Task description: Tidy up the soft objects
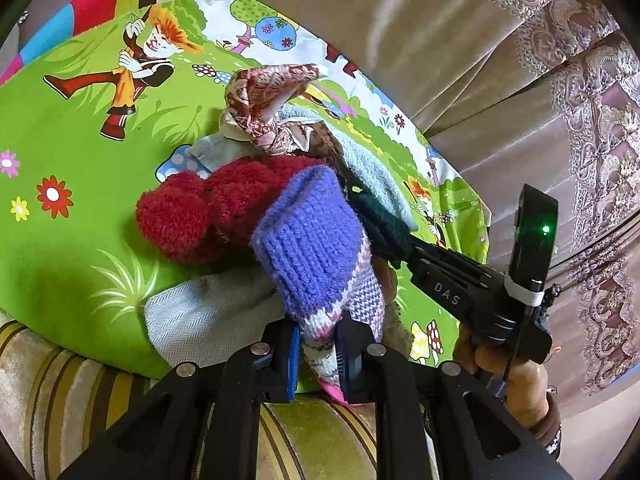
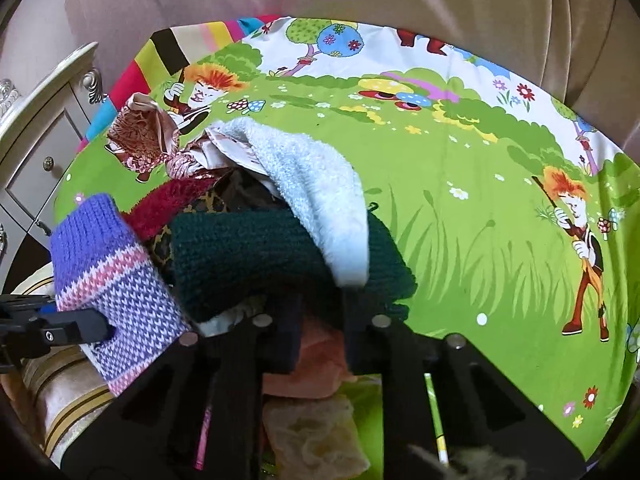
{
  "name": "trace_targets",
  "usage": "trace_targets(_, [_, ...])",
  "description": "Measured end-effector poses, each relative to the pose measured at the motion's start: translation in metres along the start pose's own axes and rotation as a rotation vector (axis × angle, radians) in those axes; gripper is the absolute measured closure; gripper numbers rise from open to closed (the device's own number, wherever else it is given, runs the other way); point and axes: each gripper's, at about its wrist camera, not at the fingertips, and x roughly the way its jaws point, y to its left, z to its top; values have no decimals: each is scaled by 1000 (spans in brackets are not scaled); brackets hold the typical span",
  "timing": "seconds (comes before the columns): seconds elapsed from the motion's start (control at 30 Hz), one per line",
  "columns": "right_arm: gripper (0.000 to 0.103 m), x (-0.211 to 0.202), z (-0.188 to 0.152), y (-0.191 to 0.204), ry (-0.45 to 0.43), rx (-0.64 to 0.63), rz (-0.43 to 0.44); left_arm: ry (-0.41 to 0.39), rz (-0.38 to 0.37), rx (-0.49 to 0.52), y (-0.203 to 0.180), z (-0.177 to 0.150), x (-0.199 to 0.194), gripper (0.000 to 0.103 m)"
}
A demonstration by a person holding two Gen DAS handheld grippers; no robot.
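Observation:
A pile of soft things lies on a green cartoon sheet (image 1: 52,248). My left gripper (image 1: 318,354) is shut on a purple, pink and white knitted hat (image 1: 316,248), held at its patterned end; the hat also shows in the right wrist view (image 2: 108,276). A fuzzy red hat (image 1: 208,212) lies left of it. My right gripper (image 2: 320,332) is shut on a dark green knitted piece (image 2: 256,260); a light blue towel (image 2: 316,188) drapes over it. A brown patterned scarf (image 1: 272,96) tops the pile.
A grey herringbone cloth (image 1: 204,316) lies at the sheet's near edge over a striped beige cushion (image 1: 72,396). Brown curtains (image 1: 520,80) hang behind. A cream cabinet (image 2: 36,152) stands at left. Peach and yellow cloths (image 2: 316,364) lie under my right gripper.

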Motion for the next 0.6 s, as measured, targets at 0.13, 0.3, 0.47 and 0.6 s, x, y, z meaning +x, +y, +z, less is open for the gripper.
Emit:
trace_targets(0.13, [87,-7,-4,-6,-2,43,10,-9,4,9,-5,-2,0,87])
trace_targets(0.3, [91,-23,-12,-8,-28,73,13,-29,5,23,-7,-6,-6,87])
trace_targets(0.47, [92,-48,-20,-8,-67,99,18,-48,-4,43,-12,-9,-12,87])
trace_targets(0.6, [93,-59,-25,-6,-84,97,14,-61,-2,53,-15,-13,-16,88])
